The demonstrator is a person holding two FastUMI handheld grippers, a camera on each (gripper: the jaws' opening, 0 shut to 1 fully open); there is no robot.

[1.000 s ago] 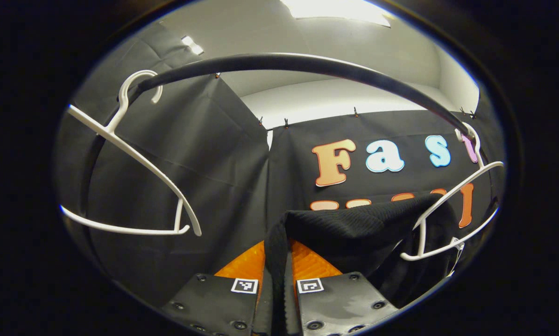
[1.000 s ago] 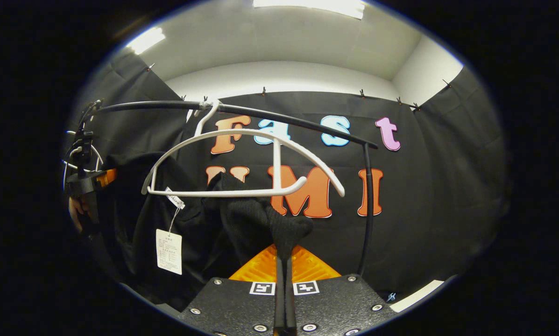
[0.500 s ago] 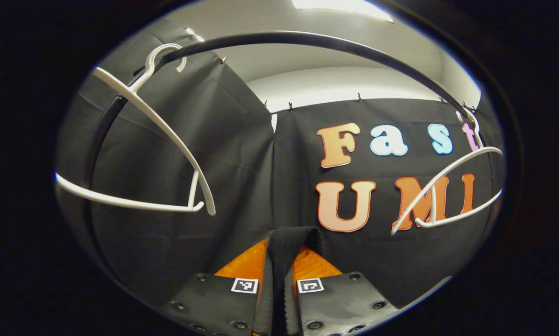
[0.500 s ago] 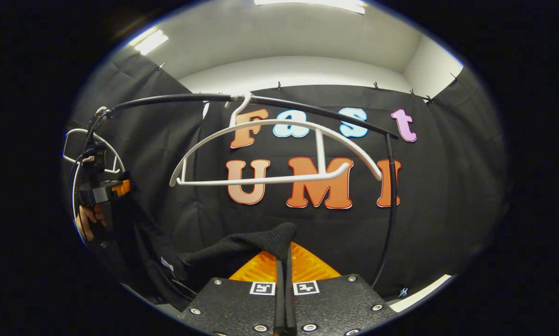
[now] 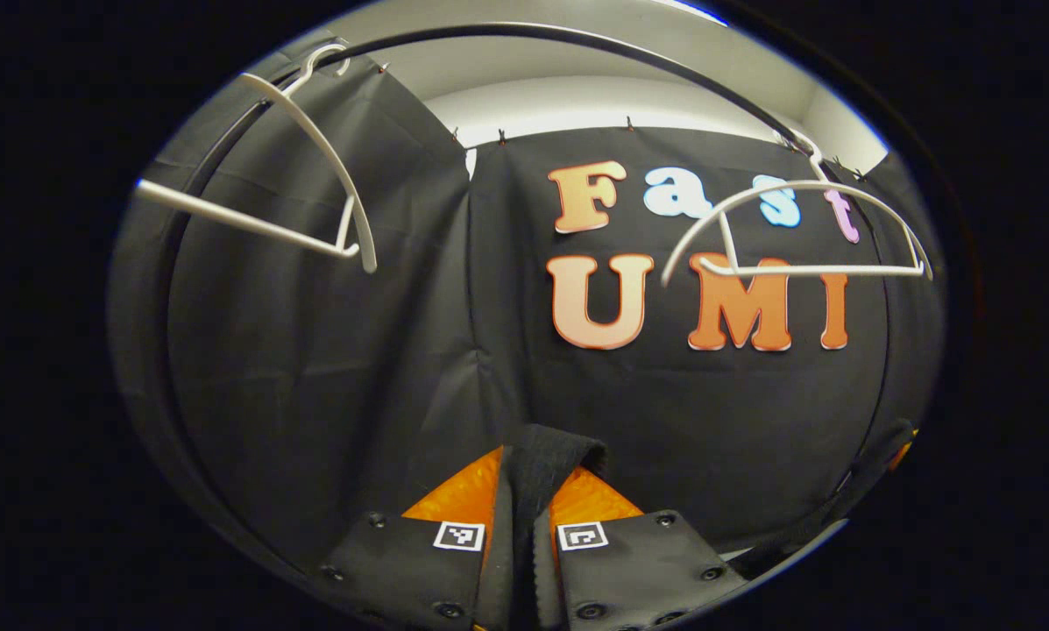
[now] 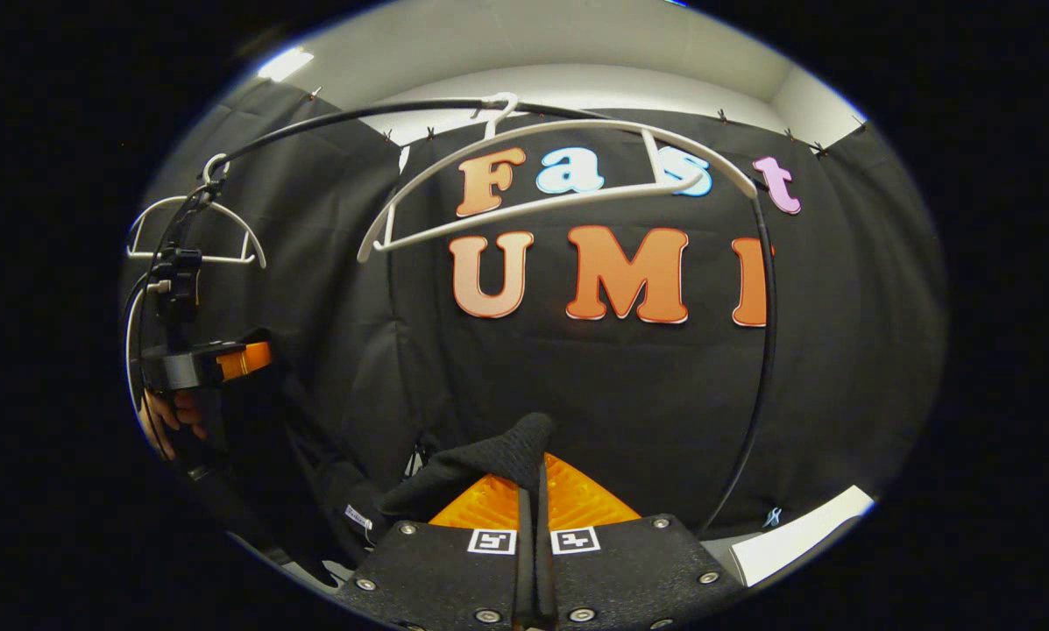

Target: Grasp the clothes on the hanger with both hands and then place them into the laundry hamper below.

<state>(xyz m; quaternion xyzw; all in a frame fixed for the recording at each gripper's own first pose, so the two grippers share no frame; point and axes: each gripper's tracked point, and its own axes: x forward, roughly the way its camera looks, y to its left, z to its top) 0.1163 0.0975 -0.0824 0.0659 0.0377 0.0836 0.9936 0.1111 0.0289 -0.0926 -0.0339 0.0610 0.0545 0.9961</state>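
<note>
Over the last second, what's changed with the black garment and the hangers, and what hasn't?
The black garment came off the right-hand white hanger, which now hangs bare. Both grippers have dropped with it, so the rail and hangers sit higher in both views. Unchanged: the left gripper and the right gripper stay shut on the cloth, and the other hanger stays empty on the rail.

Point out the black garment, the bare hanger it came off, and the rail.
black garment [image 6: 498, 456]: right gripper view, knit fold just above the shut fingers.
bare hanger [image 6: 568, 131]: right gripper view, top of its arch.
rail [image 6: 340, 120]: right gripper view, curved top bar.
</note>
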